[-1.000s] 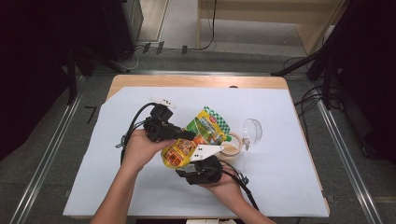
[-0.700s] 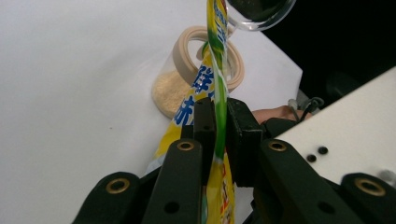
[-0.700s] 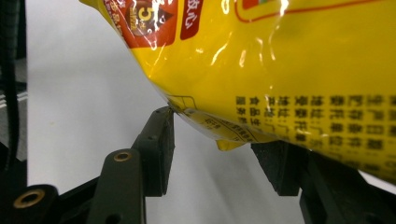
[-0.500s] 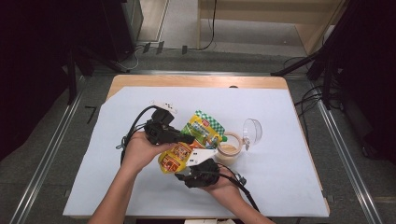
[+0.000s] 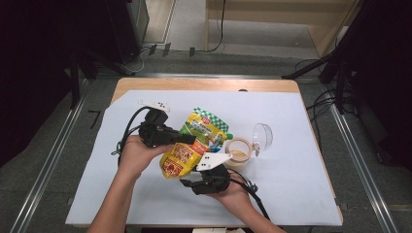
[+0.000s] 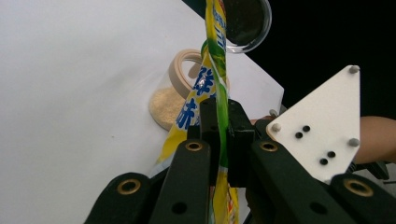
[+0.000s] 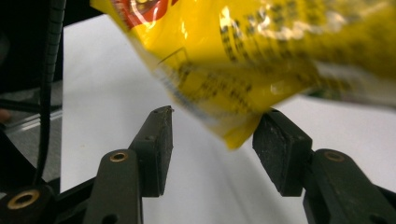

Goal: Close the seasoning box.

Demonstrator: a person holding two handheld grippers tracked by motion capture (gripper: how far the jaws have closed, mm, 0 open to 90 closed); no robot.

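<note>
In the high view, a glossy yellow-and-green pouch (image 5: 194,141) of soft printed film sits at the middle of the frame, above a pale sheet (image 5: 291,194) that covers the wooden table (image 5: 204,84). The pouch is flat and roughly rectangular; its long axis runs diagonally, the green end toward the upper right and the yellow end toward the lower left. The left gripper (image 5: 182,140), black and hard-edged, comes in from the left of the pouch and grips its side. The right gripper (image 5: 187,183) lies just below the pouch's yellow end, topped by a white three-cornered plate. To the right of the pouch stands a round clear jar (image 5: 238,153) with a tan rim and pale powder inside, and beyond it, farther right, a clear domed lid (image 5: 263,136) lies on the sheet.

In the left gripper view, the pouch (image 6: 215,70) is seen edge-on as a thin crinkled band rising from the bottom centre to the top. The black jaws are pressed together on it. The jar (image 6: 175,91) lies behind it, left of centre.

In the right gripper view, the pouch's yellow corner (image 7: 238,133) hangs down from the top between the matte, grainy pads (image 7: 161,144), which stand apart and do not press on it.
</note>
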